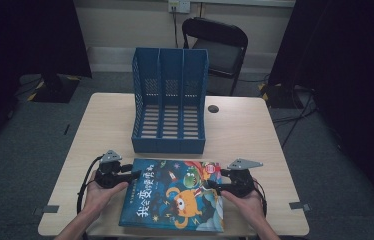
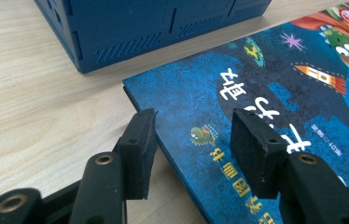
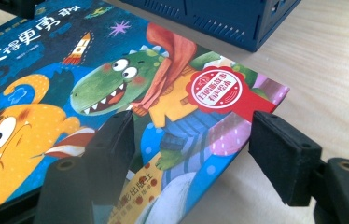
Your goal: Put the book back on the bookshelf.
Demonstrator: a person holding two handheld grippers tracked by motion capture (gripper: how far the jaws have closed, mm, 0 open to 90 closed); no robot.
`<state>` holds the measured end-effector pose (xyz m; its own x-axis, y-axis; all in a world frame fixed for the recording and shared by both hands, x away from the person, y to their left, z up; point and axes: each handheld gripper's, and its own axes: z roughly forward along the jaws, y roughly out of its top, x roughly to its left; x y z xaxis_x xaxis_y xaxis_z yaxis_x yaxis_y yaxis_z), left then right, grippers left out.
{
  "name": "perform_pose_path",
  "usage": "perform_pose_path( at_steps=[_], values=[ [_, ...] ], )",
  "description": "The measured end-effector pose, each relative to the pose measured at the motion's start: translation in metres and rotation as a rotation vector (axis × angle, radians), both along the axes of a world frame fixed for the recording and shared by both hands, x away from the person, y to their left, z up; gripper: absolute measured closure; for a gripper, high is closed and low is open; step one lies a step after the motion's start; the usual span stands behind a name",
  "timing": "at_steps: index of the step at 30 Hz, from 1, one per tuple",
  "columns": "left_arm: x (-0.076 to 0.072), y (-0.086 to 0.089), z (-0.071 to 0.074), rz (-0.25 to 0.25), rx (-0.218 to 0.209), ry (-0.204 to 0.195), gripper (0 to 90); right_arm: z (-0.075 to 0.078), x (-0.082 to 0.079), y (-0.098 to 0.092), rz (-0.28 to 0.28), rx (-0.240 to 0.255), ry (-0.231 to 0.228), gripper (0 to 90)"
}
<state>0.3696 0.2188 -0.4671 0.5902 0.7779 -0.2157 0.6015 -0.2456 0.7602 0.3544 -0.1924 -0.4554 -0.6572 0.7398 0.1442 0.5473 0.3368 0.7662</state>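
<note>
A picture book (image 1: 175, 192) with a dark blue cover, an orange monster and a green dinosaur lies flat on the table's near side. My left gripper (image 1: 134, 175) is at the book's left edge. In the left gripper view its jaws (image 2: 193, 123) stand apart across that edge, one over bare table and one over the cover (image 2: 256, 84), not pressing. My right gripper (image 1: 210, 184) is at the book's right edge. In the right gripper view its jaws (image 3: 191, 123) are spread too, one above the cover (image 3: 116, 70) and one past the edge over the table.
A blue three-slot file rack (image 1: 170, 100) stands upright just behind the book, its open side toward me. The light wooden table (image 1: 245, 130) has a small round cable hole (image 1: 213, 108) at the back right. A black folding chair (image 1: 220, 45) stands beyond the table.
</note>
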Motion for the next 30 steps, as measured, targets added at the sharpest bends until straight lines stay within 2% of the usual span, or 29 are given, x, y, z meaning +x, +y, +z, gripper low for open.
perform_pose_path(
  at_steps=[6, 7, 9, 11, 15, 19, 23, 25, 30],
  values=[
    [0.002, -0.003, -0.001, -0.011, -0.009, -0.002, 50.7, 0.001, -0.01, -0.004, -0.002, -0.005, -0.008, 35.6],
    [0.003, -0.005, -0.001, -0.012, -0.012, -0.003, 50.8, 0.003, -0.006, -0.006, -0.011, 0.01, -0.009, 31.4],
    [0.001, -0.011, 0.0, -0.036, -0.01, 0.001, 50.9, 0.006, 0.0, -0.007, -0.027, 0.017, -0.026, 31.2],
    [-0.004, -0.016, 0.001, -0.062, 0.005, -0.012, 50.3, 0.008, 0.004, -0.005, -0.034, 0.023, -0.043, 31.7],
    [-0.004, -0.022, 0.0, -0.077, 0.006, -0.03, 49.9, 0.009, 0.01, 0.007, 0.009, 0.027, -0.052, 34.1],
    [-0.004, -0.026, 0.0, -0.094, 0.006, -0.04, 48.5, 0.005, 0.01, 0.021, 0.068, -0.006, -0.053, 35.5],
    [-0.005, -0.03, 0.0, -0.118, 0.015, -0.048, 43.3, 0.003, 0.009, 0.024, 0.083, -0.02, -0.056, 34.9],
    [-0.004, -0.029, 0.0, -0.125, 0.013, -0.039, 43.3, 0.002, 0.008, 0.024, 0.102, -0.036, -0.067, 34.7],
    [-0.012, -0.021, 0.001, -0.16, 0.008, -0.017, 44.8, 0.002, 0.005, 0.023, 0.101, -0.049, -0.082, 32.6]
  ],
)
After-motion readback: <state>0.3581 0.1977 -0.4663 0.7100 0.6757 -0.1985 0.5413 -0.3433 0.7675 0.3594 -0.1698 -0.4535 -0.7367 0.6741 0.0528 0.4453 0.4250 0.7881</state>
